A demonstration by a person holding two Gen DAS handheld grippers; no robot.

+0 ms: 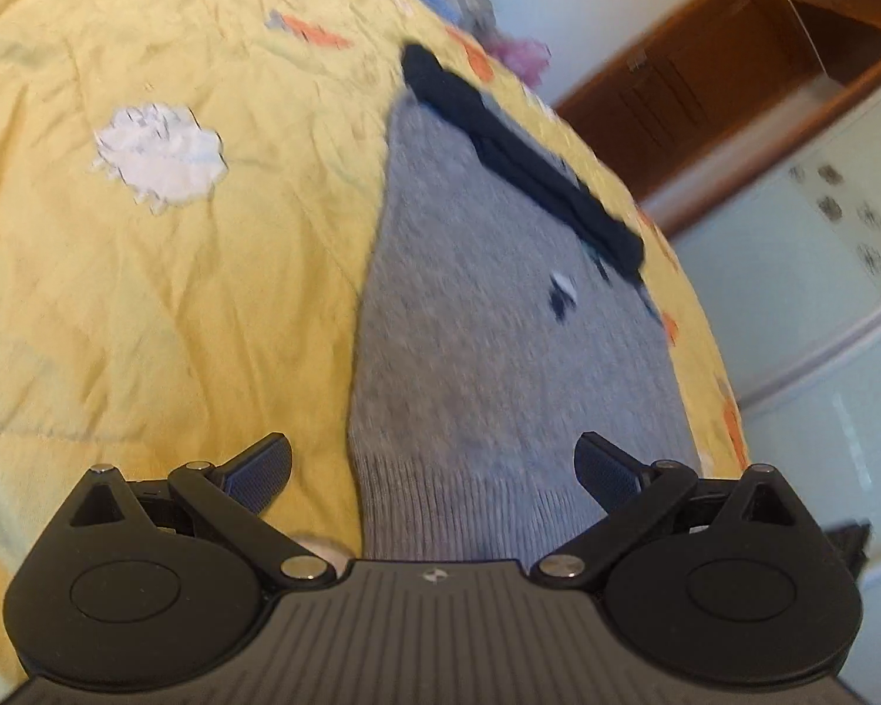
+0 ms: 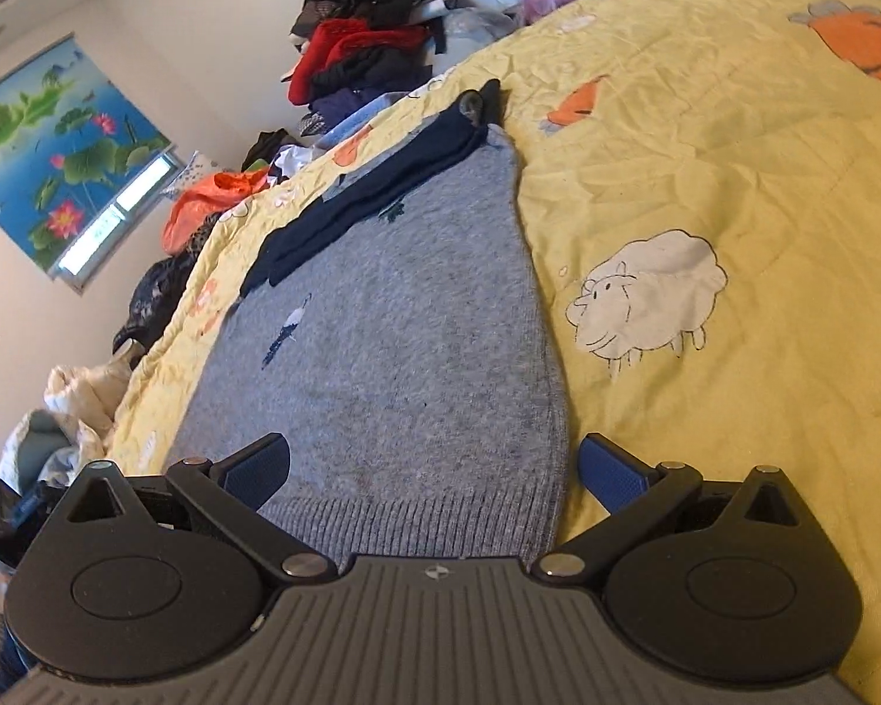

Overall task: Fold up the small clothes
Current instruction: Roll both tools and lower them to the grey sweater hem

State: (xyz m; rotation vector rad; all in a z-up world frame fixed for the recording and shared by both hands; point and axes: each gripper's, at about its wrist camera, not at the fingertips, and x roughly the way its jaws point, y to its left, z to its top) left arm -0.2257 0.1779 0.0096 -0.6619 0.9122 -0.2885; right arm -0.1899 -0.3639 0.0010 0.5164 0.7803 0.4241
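A small grey knit sweater (image 1: 499, 323) lies flat on the yellow quilt (image 1: 176, 294), its ribbed hem nearest me and a dark navy part (image 1: 528, 170) folded across its far end. My left gripper (image 1: 434, 476) hangs open over the hem's left corner, fingers wide apart. The right wrist view shows the same grey sweater (image 2: 393, 352) with its navy part (image 2: 376, 200) at the far end. There my right gripper (image 2: 434, 476) is open over the hem's right corner, one finger on each side of the sweater's edge.
The quilt (image 2: 705, 147) carries sheep and orange prints. A pile of clothes (image 2: 370, 29) and more garments (image 2: 217, 205) lie along the bed's far side below a window with a lotus blind (image 2: 59, 141). A wooden door (image 1: 705, 76) and pale cabinet (image 1: 822, 235) stand beyond the bed edge.
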